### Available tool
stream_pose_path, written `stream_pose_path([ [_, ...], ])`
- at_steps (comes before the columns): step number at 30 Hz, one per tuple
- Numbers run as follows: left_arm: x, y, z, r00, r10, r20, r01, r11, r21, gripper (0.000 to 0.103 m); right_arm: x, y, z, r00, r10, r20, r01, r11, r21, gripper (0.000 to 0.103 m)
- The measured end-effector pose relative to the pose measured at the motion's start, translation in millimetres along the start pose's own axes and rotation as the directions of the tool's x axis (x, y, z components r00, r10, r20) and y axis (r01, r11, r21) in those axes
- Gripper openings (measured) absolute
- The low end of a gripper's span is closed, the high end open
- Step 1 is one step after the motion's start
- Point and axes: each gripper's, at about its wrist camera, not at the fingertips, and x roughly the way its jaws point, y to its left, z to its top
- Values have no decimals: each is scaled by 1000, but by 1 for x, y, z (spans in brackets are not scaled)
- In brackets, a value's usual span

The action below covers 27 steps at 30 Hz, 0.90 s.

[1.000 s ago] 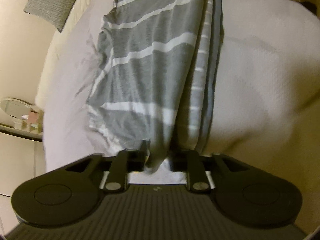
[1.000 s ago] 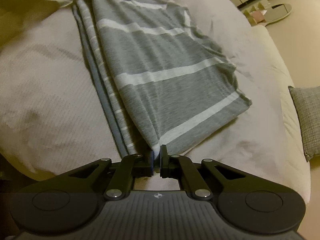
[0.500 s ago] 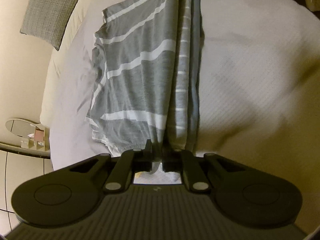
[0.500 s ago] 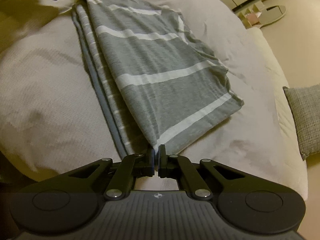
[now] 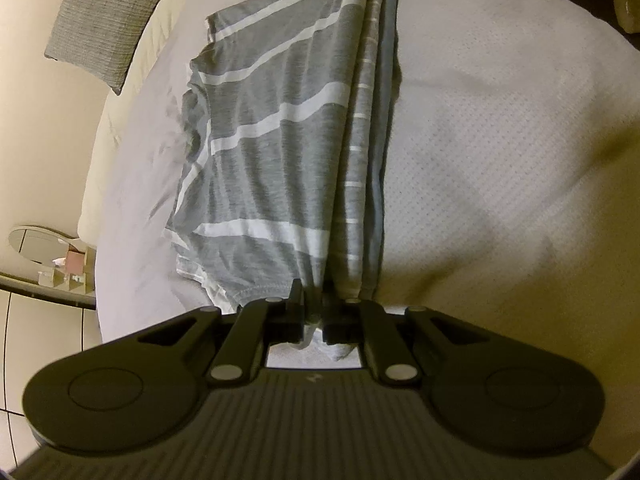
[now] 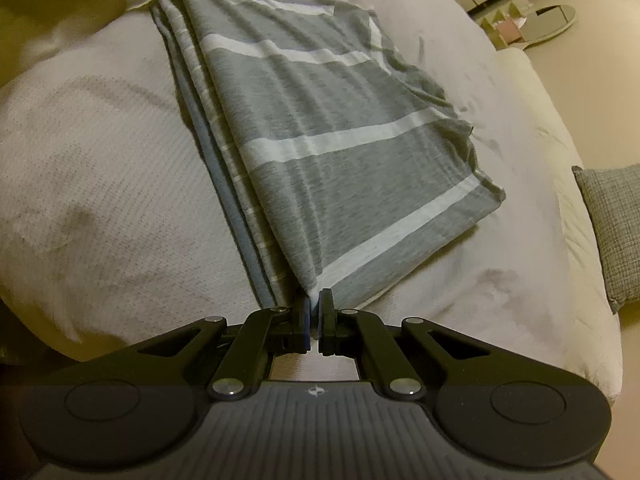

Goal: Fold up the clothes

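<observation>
A soft, light striped shirt (image 6: 340,152), judged limp and prone to sagging, is stretched over the bed (image 6: 100,168) by its two end corners, each pinched between the pressed-together jaws of the left gripper (image 5: 314,316) and right gripper (image 6: 314,320).

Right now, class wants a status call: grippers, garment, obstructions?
Left gripper and right gripper each shut on opposite ends of the grey white-striped knit garment. Fold edge stretched between them, rest draped on the bed. Nothing obstructing.
</observation>
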Motion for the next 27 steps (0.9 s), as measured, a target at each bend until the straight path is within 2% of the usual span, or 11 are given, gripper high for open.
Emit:
stream_pose_path([
  [3, 3, -3, 0, 1000, 20, -5, -20, 999, -38, 6, 2, 1, -3, 1000, -11, 7, 11, 1000, 18, 1],
  [5, 1, -1, -1, 999, 22, -40, -27, 993, -115, 6, 1, 1, -6, 1000, -17, -1, 17, 999, 46, 8],
  [7, -1, 1, -3, 997, 20, -79, -35, 980, -197, 7, -2, 1, -10, 1000, -19, -14, 20, 996, 84, 8],
  [10, -10, 11, -12, 990, -11, -142, -43, 928, -369, 20, -13, -2, -19, 999, -19, -47, 28, 982, 187, 11],
  [13, -24, 23, -24, 987, -23, -161, -68, 841, -537, 32, -27, -5, -29, 997, -1, -79, 28, 941, 336, 21],
  [15, -32, 30, -31, 987, -25, -160, -82, 776, -625, 35, -38, -8, -36, 996, 23, -91, 21, 888, 460, 26],
  [18, -44, 39, -41, 989, -36, -144, -83, 672, -736, 45, -54, -14, -42, 997, 57, -55, -10, 778, 628, 31],
  [20, -51, 42, -46, 991, -40, -129, -78, 608, -790, 59, -62, -16, -42, 998, 61, -9, -37, 705, 709, 42],
  [24, -66, 40, -51, 996, -17, -92, -71, 513, -856, 88, -67, -14, -34, 997, 30, 70, -75, 547, 834, 61],
  [25, -69, 40, -53, 997, -11, -79, -63, 488, -870, 98, -68, -13, -31, 996, 19, 85, -82, 505, 859, 68],
  [27, -69, 38, -57, 999, 2, -36, -33, 449, -893, 102, -68, -9, -22, 994, -8, 108, -93, 447, 889, 82],
])
